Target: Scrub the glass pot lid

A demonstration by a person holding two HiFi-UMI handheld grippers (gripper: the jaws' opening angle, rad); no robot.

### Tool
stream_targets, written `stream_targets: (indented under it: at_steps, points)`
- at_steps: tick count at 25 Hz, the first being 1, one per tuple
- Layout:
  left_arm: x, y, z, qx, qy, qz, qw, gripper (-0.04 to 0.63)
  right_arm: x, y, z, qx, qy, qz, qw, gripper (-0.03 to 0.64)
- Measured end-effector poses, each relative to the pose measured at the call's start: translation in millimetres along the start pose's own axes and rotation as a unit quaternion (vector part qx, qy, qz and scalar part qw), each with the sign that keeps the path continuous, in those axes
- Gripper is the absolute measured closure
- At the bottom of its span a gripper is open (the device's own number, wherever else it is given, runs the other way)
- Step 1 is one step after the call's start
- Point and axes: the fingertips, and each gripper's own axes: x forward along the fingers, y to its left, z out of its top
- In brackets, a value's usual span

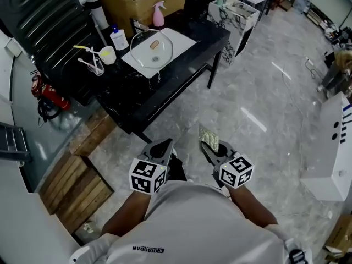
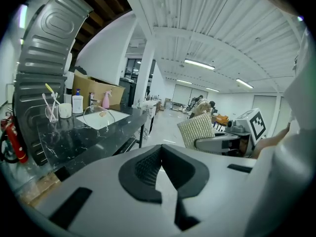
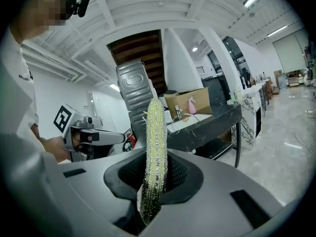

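The right claw [image 1: 212, 149] is clamped on a scrub pad [image 1: 208, 138] that stands edge-up, and the left claw [image 1: 163, 147] is closed on nothing. The glass lid [image 1: 152, 47] lies well ahead and to the left of both claws, on the black table [image 1: 210, 37] (the left claw looks slightly nearer).

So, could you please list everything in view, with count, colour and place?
table: one, black, ahead of the person
board: one, white, on the table
pot lid: one, clear glass, on the board
spray bottle: one, pink, table's far edge
bottle: one, white with blue cap, left of the lid
cup: one, pale, beside the bottle
brushes: few, white and yellow, beside the cup
cardboard box: one, brown, behind the table
fire extinguisher: one, red, floor left of the table
wooden planks: several, brown, floor at left
scouring pad: one, silvery green, in the right gripper
left gripper: one, grey, shut and empty
right gripper: one, grey, shut on the scouring pad
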Motion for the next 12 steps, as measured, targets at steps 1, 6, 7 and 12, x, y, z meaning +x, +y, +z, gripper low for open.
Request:
stream_targets:
  at_steps: [1,6,7,12]
  points:
    - [7.1,6.6,0.3,-0.001,0.001,0.001,1.0000,0.580,7.9,-5.3,2.2,-0.002,0.003,0.002,1.000,0.545]
    - [54.7,48.3,17.4,-0.015,0.005,0.001,0.9999,0.580,48.3,-43.0,22.8,-0.016,0.020,0.001,1.000,0.545]
    - [65.9,58.3,25.8,-0.016,0.003,0.001,0.9999,0.580,57.6,-52.4,29.8,-0.018,0.022,0.000,1.000,0.545]
    - [126.6,110.2,77.0,-0.014,-0.003,-0.005,0.9999,0.580,113.1,-98.4,74.0,-0.027,0.029,-0.003,0.999,0.545]
